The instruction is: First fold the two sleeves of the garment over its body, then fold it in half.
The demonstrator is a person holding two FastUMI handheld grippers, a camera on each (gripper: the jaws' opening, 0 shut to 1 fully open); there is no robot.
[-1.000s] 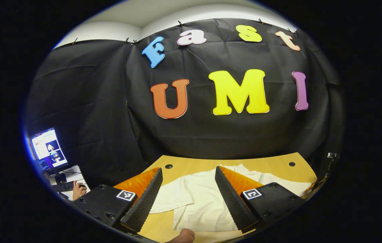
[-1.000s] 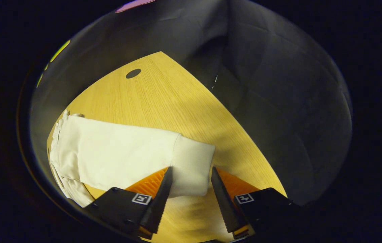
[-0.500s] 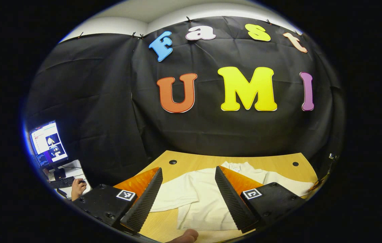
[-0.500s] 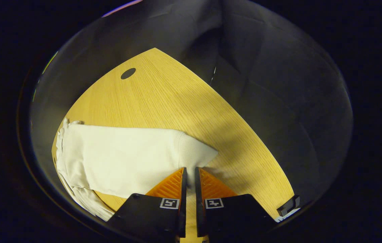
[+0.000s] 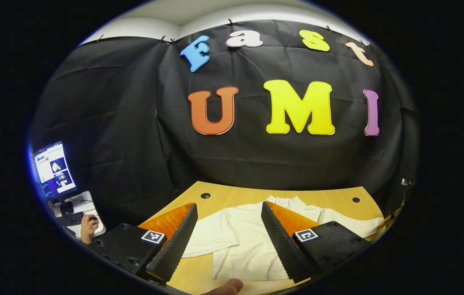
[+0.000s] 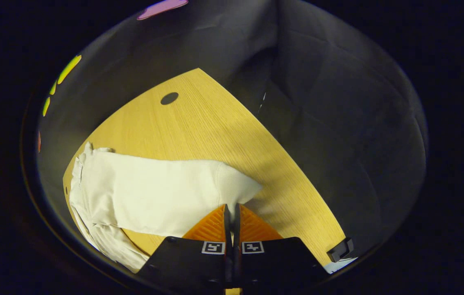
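The white garment (image 5: 248,241) lies flat on the wooden table (image 6: 215,127), one sleeve (image 6: 162,192) stretched out sideways, and the right gripper (image 6: 232,211) has its jaws pinched together on the cuff. The left gripper (image 5: 227,241) hovers above the body with jaws wide apart, holding nothing. With so thin a bite of cloth, I reckon the cuff could slip free, or the body drag along with nothing pinning it.
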